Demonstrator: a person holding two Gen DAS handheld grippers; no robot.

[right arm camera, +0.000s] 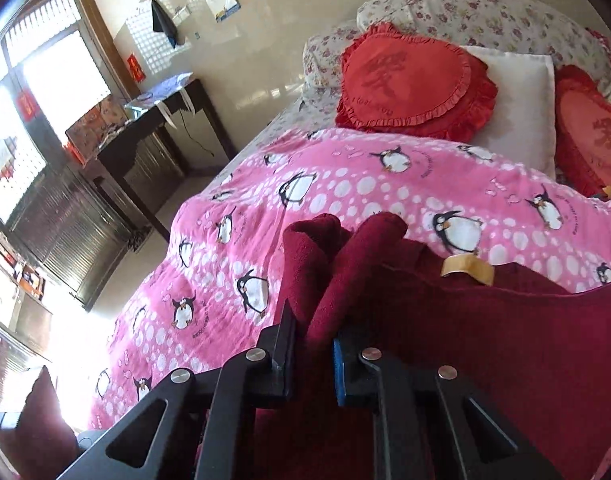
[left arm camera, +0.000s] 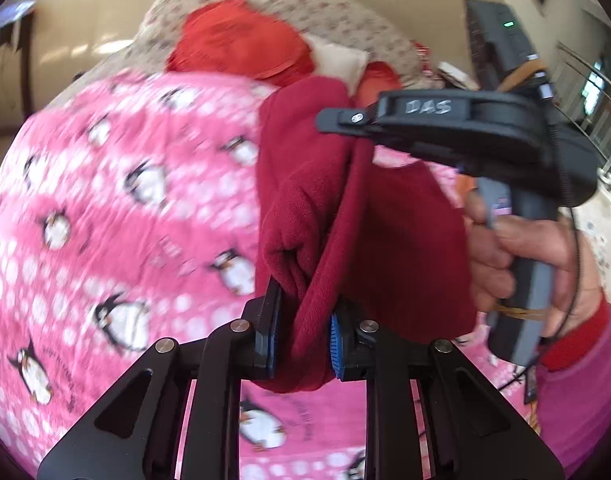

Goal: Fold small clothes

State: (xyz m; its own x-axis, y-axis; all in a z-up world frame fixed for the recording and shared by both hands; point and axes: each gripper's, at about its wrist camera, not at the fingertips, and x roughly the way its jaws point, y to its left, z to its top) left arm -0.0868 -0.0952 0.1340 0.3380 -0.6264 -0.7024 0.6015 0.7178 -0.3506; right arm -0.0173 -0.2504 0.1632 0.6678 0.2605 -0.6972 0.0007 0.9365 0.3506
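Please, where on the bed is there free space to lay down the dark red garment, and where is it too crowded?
Free: the wide pink penguin blanket, from the dark red garment held in both tongs toward the bed's left edge near the dark desk. Crowded: the head of the bed, where red heart cushions, a white pillow and floral pillows lie packed together.

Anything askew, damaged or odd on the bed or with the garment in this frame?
Nothing damaged or spilled. The dark red garment hangs bunched and twisted between the left gripper and right gripper, both clamped on it above the pink blanket. The left view is motion-blurred.
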